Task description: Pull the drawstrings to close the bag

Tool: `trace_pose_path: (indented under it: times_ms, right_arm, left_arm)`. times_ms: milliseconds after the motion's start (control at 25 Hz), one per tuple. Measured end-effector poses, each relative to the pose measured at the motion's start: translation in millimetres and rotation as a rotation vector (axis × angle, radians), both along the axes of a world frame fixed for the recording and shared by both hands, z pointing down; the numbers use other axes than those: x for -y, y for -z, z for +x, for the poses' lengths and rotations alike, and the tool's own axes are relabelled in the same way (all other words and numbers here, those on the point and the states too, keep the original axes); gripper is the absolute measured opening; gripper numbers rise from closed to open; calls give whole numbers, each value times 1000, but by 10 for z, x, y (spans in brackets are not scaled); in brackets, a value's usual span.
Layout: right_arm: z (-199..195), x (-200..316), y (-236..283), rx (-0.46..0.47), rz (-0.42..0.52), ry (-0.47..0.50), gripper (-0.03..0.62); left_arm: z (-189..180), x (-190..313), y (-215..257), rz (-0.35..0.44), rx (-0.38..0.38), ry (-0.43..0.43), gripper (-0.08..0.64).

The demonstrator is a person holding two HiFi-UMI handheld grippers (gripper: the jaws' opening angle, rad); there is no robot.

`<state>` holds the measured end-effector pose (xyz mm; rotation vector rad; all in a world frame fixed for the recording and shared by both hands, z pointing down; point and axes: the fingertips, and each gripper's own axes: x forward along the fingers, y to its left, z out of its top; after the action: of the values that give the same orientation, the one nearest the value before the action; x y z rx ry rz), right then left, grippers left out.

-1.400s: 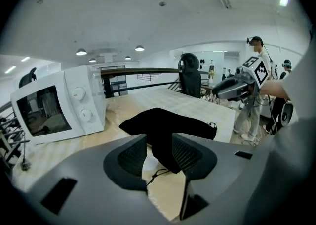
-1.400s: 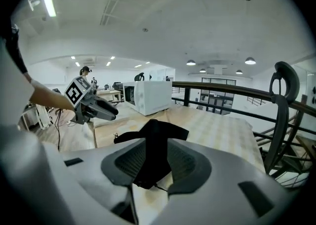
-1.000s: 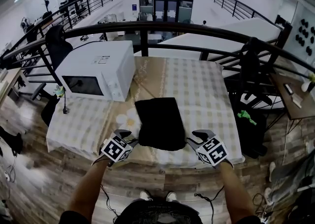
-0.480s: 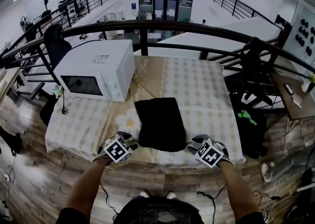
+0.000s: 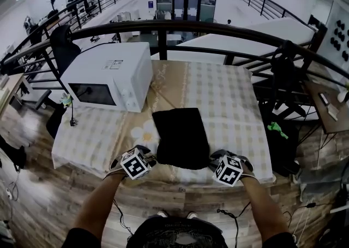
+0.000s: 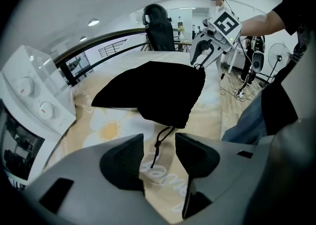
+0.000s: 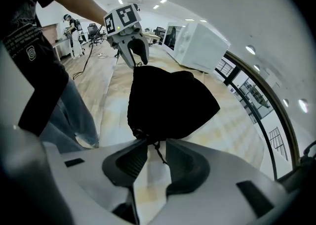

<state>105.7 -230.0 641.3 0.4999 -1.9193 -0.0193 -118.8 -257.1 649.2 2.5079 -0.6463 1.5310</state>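
Observation:
A black drawstring bag (image 5: 181, 138) lies flat on the checked tablecloth (image 5: 229, 105), its mouth toward me. My left gripper (image 5: 146, 158) is at the bag's near left corner. In the left gripper view the gripper (image 6: 159, 141) stands open, and the left drawstring (image 6: 157, 152) hangs loose in the gap, untouched by either pad. My right gripper (image 5: 216, 158) is at the near right corner. In the right gripper view its jaws (image 7: 156, 145) are closing around the right drawstring (image 7: 159, 155), which the pads do not press. Each gripper also shows across the bag: right gripper (image 6: 210, 46), left gripper (image 7: 131, 41).
A white microwave (image 5: 109, 75) stands on the table's far left, with its cable hanging off the left edge. A dark railing (image 5: 218, 29) runs behind the table. The table's near edge (image 5: 180, 179) is just below both grippers. My feet are on the wood floor.
Both grippers have drawn back a little toward the table's near edge, the right one more. The bag has stayed where it was.

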Motion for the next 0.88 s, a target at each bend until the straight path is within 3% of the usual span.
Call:
trace_pose_path:
  times_ms: [200, 440, 680, 880]
  right_arm:
    - [11, -20, -52, -13, 2, 9, 70]
    - [14, 3, -111, -21, -17, 6, 67]
    - [8, 5, -168, -30, -35, 13, 41]
    - [19, 1, -161, -19, -43, -1, 38]
  left_arm:
    - [48, -1, -19, 0, 8, -28, 209]
    - [64, -5, -83, -8, 27, -44, 199]
    - [95, 42, -100, 38, 54, -59, 75]
    - [101, 26, -122, 34, 59, -55, 41]
